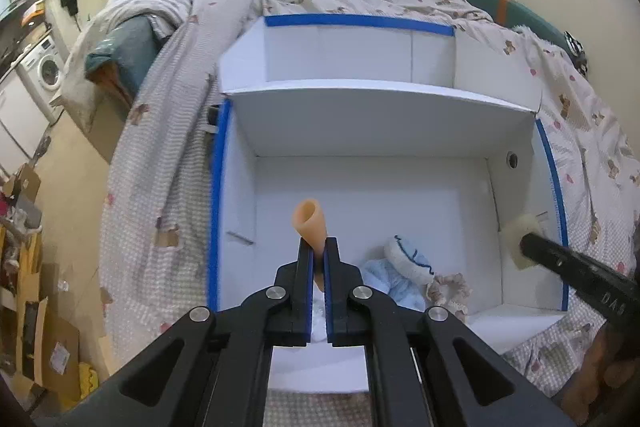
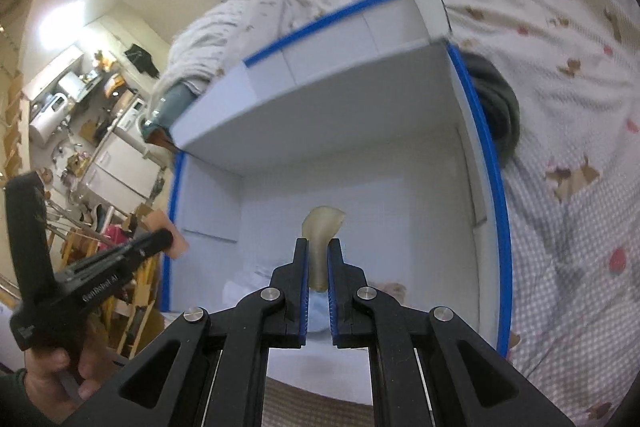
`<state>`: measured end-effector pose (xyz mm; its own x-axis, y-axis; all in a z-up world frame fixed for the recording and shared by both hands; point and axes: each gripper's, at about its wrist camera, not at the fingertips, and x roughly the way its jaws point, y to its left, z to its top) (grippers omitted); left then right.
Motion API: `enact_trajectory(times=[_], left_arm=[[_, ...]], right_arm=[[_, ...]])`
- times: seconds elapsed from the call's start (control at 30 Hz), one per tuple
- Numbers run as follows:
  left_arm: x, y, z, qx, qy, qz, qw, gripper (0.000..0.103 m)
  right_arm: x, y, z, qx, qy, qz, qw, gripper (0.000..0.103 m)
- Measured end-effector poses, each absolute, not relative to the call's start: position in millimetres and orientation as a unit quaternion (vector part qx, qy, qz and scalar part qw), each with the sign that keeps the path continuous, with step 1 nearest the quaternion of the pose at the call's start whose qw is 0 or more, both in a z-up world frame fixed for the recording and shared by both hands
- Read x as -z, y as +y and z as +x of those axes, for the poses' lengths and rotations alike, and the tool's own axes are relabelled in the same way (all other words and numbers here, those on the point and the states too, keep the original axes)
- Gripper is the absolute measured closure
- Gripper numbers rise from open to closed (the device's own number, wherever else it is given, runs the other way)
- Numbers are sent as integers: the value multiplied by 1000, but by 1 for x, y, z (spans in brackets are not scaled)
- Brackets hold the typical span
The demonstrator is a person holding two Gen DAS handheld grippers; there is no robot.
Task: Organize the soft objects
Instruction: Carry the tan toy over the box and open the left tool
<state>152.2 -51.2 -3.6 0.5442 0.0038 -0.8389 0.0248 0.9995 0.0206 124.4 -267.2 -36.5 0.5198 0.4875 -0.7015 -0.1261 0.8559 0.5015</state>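
The left gripper [image 1: 319, 247] is matt black plastic with blue ribbed pads and bright metal pivot pins. It clamps a smooth, matt orange foam piece [image 1: 310, 225]. The right gripper [image 2: 318, 251] is of the same build and clamps a pale, coarse-pored sponge [image 2: 322, 231]. The box [image 1: 372, 123] is matt white board, its edges bound in blue tape. Inside lie a fluffy light-blue cloth [image 1: 390, 281] and a lace-trimmed fabric item [image 1: 448, 289]. The bedcover [image 1: 160, 163] is soft printed cotton cloth.
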Motion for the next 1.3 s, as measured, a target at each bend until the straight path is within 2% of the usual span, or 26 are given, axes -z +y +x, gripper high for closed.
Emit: enact_trajectory(times=[0.4,0.8,1.13,1.2,1.27,1.3], left_arm=[[51,-71,167,31,471,42,881,99],[58,-58,165,26,482,18,875,98],[52,-59,161,24,472,27,881,90],[50,-60,159,25,469,29,882,86],[48,-59,157,22,464,33,885,79],[47,-60,156,19,461,34,887,71]], right_arm=[[80,-247,136,-155,513,147,832,93],[86,-238,140,-158,521,138,827,93],[85,-240,141,-159,519,143,827,91],[85,-241,141,-160,517,143,829,87],[84,-243,141,-158,515,146,830,72],[84,-245,141,-156,514,149,830,70]])
